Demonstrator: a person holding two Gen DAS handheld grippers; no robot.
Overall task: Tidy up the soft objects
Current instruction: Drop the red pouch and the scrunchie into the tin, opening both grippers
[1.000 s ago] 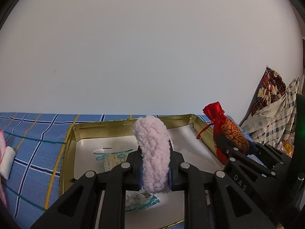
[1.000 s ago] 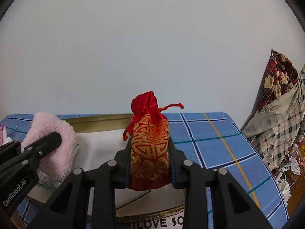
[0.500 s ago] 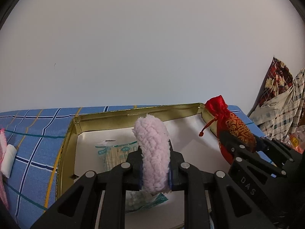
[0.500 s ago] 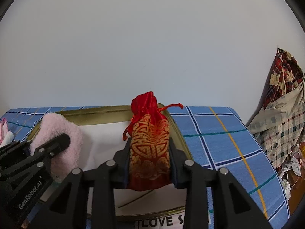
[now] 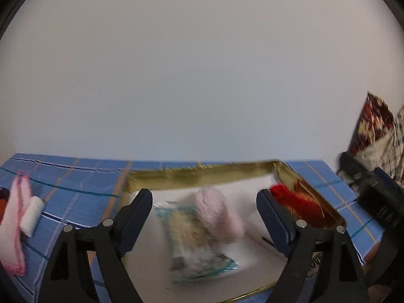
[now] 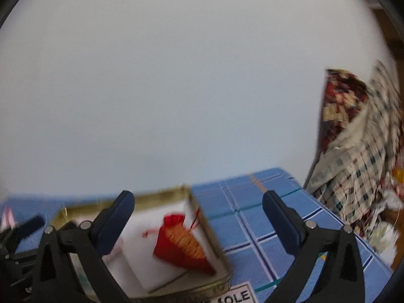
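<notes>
A white label lay against the near edge of the gold tin, and its cut-off black capitals read "SOLE". In the left wrist view a strip of black lettering showed at the tin's near right corner, too blurred to read.

Both grips gone: pink plush and red pouch now loose in tin.

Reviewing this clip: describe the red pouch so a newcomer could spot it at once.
On the blue plaid tablecloth sits a gold-rimmed tin tray. The red pouch lies inside against its right wall, the only red item with gold patterning, unlike the fluffy pink piece beside it.
</notes>
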